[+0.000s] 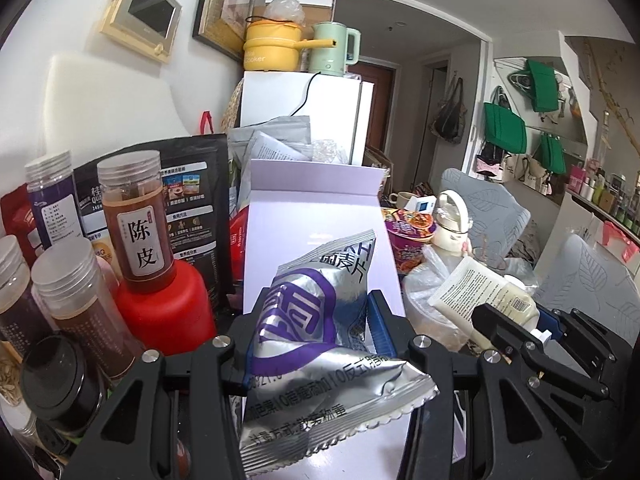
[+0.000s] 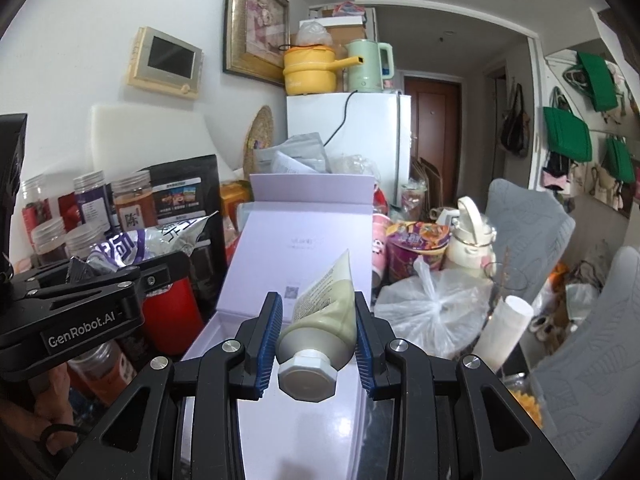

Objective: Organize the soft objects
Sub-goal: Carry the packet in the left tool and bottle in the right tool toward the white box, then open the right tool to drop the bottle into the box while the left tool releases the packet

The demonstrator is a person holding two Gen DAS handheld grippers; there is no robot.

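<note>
I have both grippers loaded over the open white box [image 2: 304, 240]. My left gripper [image 1: 316, 320] is clamped on a foil packet [image 1: 320, 320]; my right gripper [image 2: 316, 332] is clamped on a cream tube [image 2: 324, 312], cap toward the camera, crimped end pointing at the box lid. Both items hang above the box, not yet in it.

Risks noted:
- The packet is pinched across its middle only. The lower half sags free below the fingers, and slick foil could slide out if I tilt further.
- The tube is squeezed on its soft body just behind the cap. More pressure could force the contents toward the cap; I cannot tell how tightly the cap is seated.
- The two grippers sit close side by side. Lowering both together into the one box could knock them against each other.
- Jars [image 1: 136, 216] and a red bottle [image 1: 164, 312] stand just left of the box; a wide leftward swing could topple them.
</note>
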